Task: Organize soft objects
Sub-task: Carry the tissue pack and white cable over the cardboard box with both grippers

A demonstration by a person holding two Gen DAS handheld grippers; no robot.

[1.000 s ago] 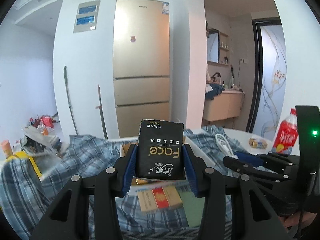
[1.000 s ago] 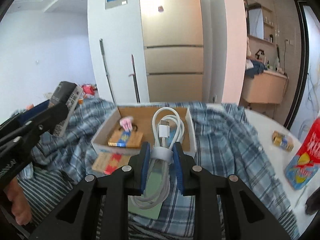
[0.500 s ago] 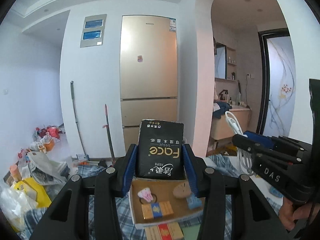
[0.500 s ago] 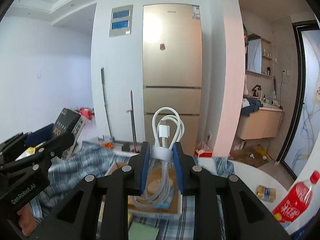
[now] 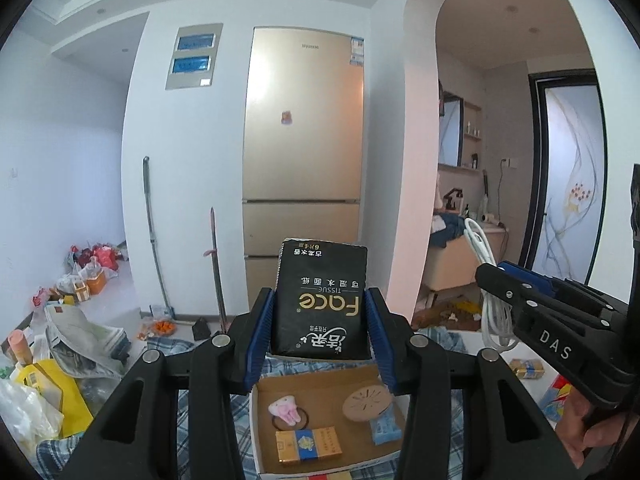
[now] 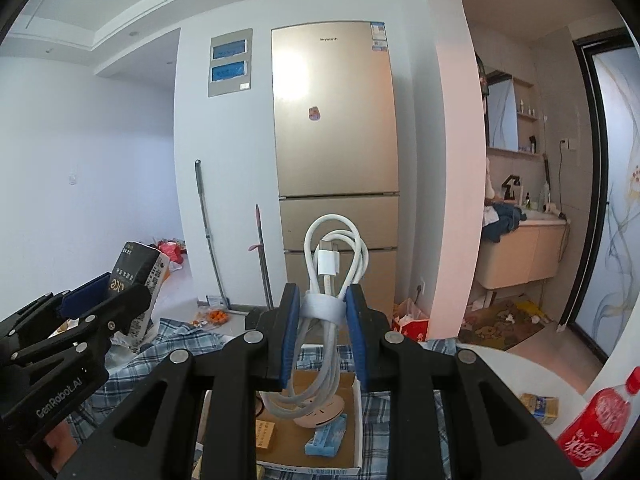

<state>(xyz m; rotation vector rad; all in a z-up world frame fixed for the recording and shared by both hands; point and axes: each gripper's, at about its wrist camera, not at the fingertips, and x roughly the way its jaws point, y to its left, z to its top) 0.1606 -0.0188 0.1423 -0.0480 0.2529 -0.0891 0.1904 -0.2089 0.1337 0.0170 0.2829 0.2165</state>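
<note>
My left gripper (image 5: 319, 320) is shut on a black tissue pack (image 5: 320, 304) and holds it upright, high above an open cardboard box (image 5: 320, 408). My right gripper (image 6: 322, 320) is shut on a coiled white cable (image 6: 334, 264) bound with a white strap, also held above the box (image 6: 356, 412). The box holds a pink toy (image 5: 285, 410), a round beige disc (image 5: 367, 398), a blue packet (image 5: 385, 430) and an orange-blue pack (image 5: 308, 445). The tissue pack also shows in the right wrist view (image 6: 138, 276), the cable in the left wrist view (image 5: 486, 280).
The box sits on a blue plaid cloth (image 6: 184, 340) over a table. A red bottle (image 6: 596, 424) and a small yellow pack (image 6: 538, 404) lie at the right. Bags and clutter (image 5: 52, 368) are at the left. A gold fridge (image 6: 336, 140) stands behind.
Both grippers have risen and tilted up with their loads; the box and cloth now sit lower in both views and the room fills the frames.
</note>
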